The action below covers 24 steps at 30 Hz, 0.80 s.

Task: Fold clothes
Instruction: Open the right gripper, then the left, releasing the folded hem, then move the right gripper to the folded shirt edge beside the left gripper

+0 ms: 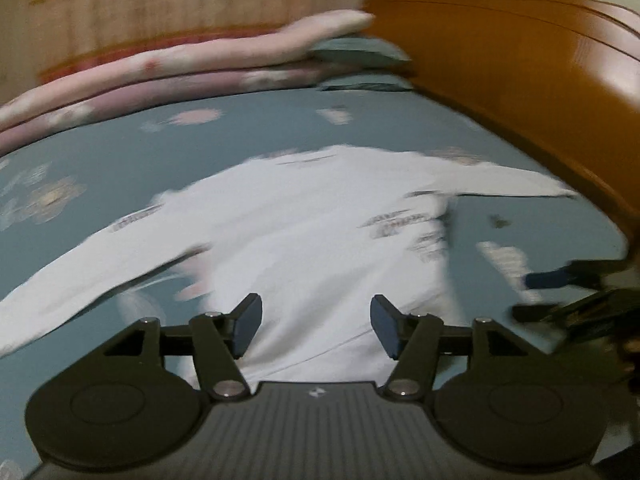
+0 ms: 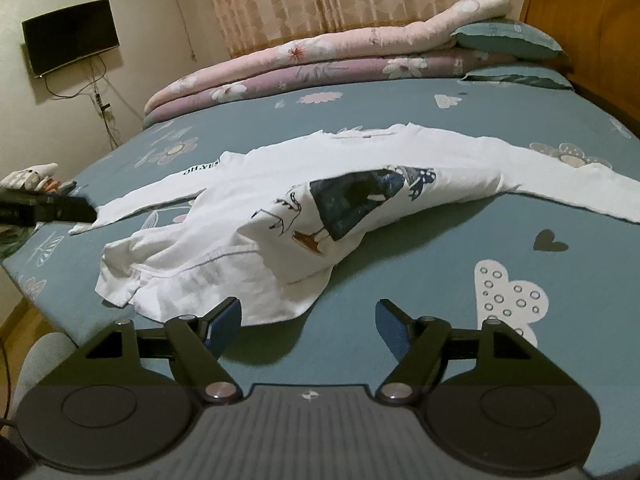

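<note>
A white long-sleeved shirt [image 2: 256, 216] with a dark printed figure lies on the teal bedsheet [image 2: 420, 264]. Its sleeves are spread to both sides and its lower body is rumpled and partly turned over. My right gripper [image 2: 308, 322] hovers open just before the shirt's hem, with only bedsheet between its fingers. In the blurred left wrist view, my left gripper [image 1: 316, 320] is open above the shirt [image 1: 312, 216], and nothing is pinched between its blue pads. The left gripper [image 2: 60, 208] also shows at the left edge of the right wrist view, beside the sleeve cuff.
Folded pink and purple quilts [image 2: 320, 60] and teal pillows [image 2: 508, 40] are stacked at the far side of the bed. A wooden headboard [image 2: 592, 28] rises at the right. The bed's edge [image 2: 24, 276] drops off at the left. A dark screen [image 2: 70, 36] hangs on the wall.
</note>
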Tool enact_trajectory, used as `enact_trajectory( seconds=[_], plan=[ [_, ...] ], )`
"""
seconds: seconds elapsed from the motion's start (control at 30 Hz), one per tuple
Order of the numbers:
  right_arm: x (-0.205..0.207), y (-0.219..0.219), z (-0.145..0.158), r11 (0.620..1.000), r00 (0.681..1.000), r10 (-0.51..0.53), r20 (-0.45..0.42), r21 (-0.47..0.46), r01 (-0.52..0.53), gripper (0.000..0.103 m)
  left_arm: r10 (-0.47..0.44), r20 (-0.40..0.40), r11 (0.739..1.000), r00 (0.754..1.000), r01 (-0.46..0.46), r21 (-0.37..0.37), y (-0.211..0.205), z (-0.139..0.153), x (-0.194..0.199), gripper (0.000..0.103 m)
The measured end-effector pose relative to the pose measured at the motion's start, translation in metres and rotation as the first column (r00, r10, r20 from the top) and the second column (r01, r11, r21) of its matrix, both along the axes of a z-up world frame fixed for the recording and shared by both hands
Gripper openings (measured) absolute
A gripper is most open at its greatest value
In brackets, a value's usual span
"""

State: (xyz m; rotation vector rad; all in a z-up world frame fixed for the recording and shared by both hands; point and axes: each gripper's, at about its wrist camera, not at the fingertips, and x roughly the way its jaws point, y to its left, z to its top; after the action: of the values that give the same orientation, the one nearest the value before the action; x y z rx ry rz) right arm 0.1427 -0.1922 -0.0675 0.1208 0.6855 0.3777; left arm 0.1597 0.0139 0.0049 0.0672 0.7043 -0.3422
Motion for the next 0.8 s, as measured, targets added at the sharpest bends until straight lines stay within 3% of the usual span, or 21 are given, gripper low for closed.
enact_trajectory(
  seconds=[0.1, 0.23, 0.37, 0.47, 0.53, 0.8],
  plan=[
    [-0.002, -0.008, -0.004, 1.000, 1.000, -0.008, -0.013, 0.012, 0.008, 0.081, -0.127, -0.017, 0.990, 0.992, 0.126, -0.055, -0.041, 0.002, 0.012, 0.061],
    [-0.004, -0.016, -0.011, 1.000, 0.999, -0.024, -0.038, 0.020, 0.025, 0.083, -0.285, -0.056, 0.953, 0.957, 0.276, -0.125, -0.097, -0.006, 0.034, 0.062],
    [-0.004, -0.023, -0.019, 0.999, 0.998, -0.034, -0.060, 0.020, 0.035, 0.083, -0.334, -0.164, 0.937, 0.928, 0.308, -0.164, -0.135, -0.032, 0.067, 0.065],
    [-0.002, -0.029, -0.022, 0.999, 0.997, -0.045, -0.069, 0.022, 0.046, 0.084, -0.290, -0.264, 0.956, 0.920, 0.266, -0.123, -0.147, -0.058, 0.090, 0.065],
    [-0.001, -0.033, -0.023, 0.998, 0.996, -0.055, -0.074, 0.029, 0.058, 0.084, -0.242, -0.281, 0.970, 0.929, 0.233, -0.066, -0.146, -0.069, 0.100, 0.063],
    [0.014, -0.043, -0.029, 0.994, 0.991, -0.083, -0.101, 0.060, 0.090, 0.084, -0.147, -0.183, 0.984, 0.972, 0.163, 0.075, -0.108, -0.065, 0.124, 0.064]
  ],
)
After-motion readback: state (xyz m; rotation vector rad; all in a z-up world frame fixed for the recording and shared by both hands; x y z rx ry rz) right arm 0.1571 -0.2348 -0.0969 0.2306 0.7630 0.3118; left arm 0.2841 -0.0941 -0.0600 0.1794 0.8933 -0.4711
